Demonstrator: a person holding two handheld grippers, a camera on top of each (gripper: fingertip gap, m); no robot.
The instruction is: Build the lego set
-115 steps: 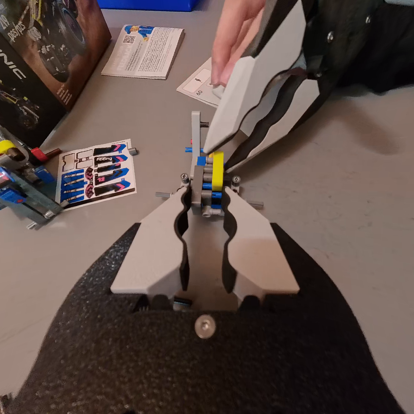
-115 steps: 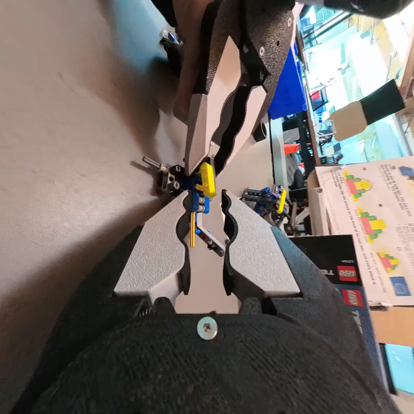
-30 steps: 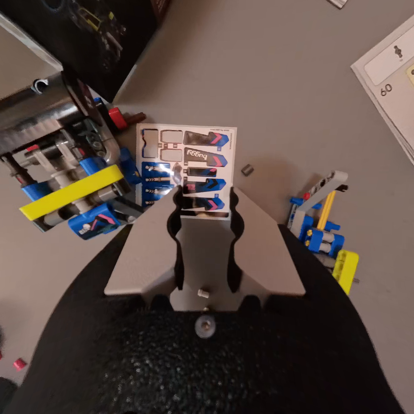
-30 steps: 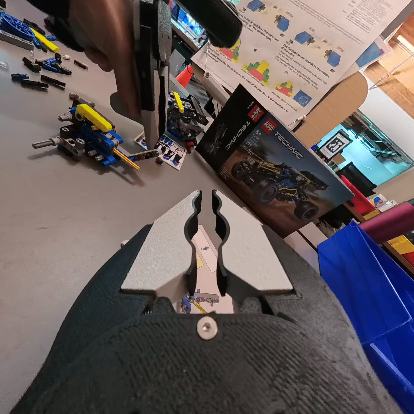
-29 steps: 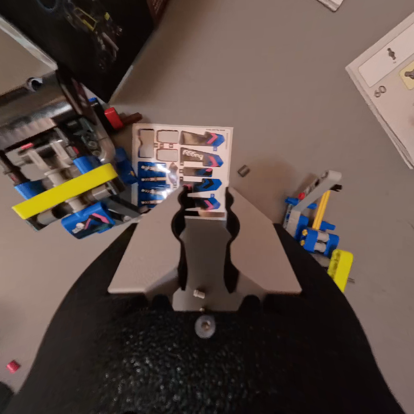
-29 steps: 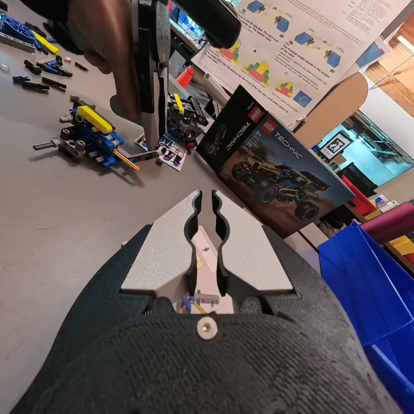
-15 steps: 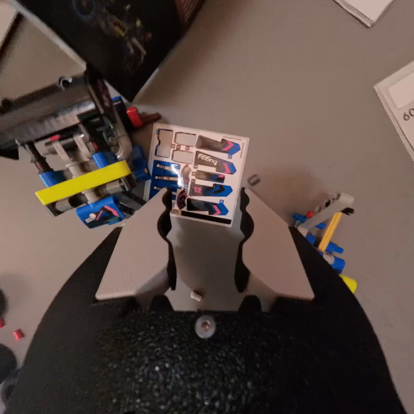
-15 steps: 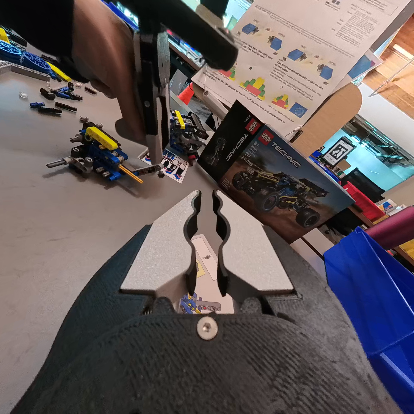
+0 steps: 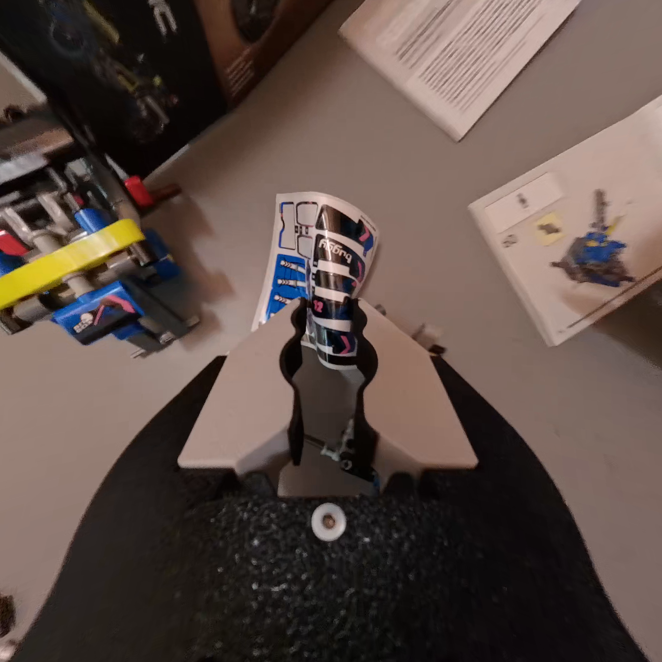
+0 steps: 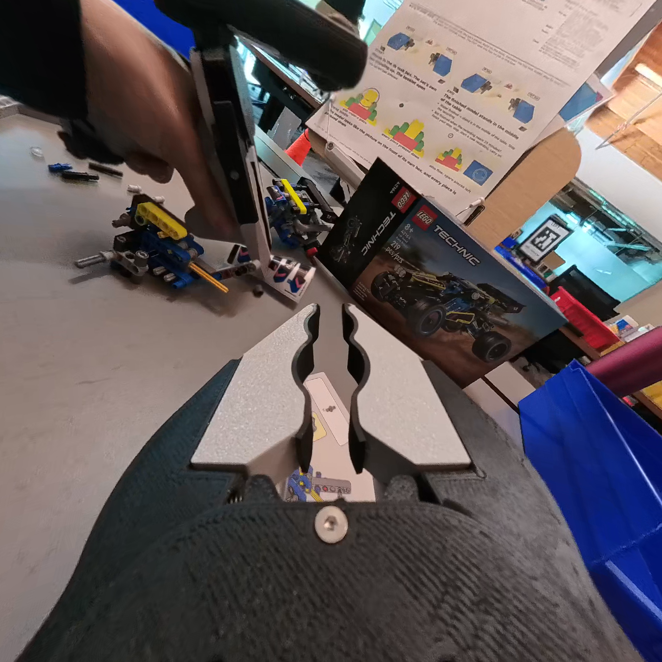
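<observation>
My left gripper [image 9: 329, 304] is shut on the sticker sheet [image 9: 333, 250]. The sheet is pinched at its near edge, buckles into a curl and lifts off the grey table [image 9: 412, 172]. From the right wrist view, the left gripper [image 10: 263, 267] points down with the curled sheet [image 10: 290, 277] at its tips. The small blue and yellow sub-assembly [image 10: 154, 240] lies just left of it. The larger chassis build with a yellow beam [image 9: 71, 268] sits at the left. My right gripper [image 10: 330, 308] is empty, its jaws almost together, above the open instruction booklet [image 10: 326, 404].
The set's box [image 10: 430, 279] stands behind the sheet, and also shows in the left wrist view [image 9: 125, 71]. A folded leaflet [image 9: 458, 61] and the open booklet [image 9: 573, 250] lie on the right. A blue bin [image 10: 591, 465] is at the right. Loose pins [image 10: 78, 173] lie far left.
My left gripper came down onto the sticker sheet and closed on it. The sheet, flat before, is now curled and raised. My right gripper has barely moved.
</observation>
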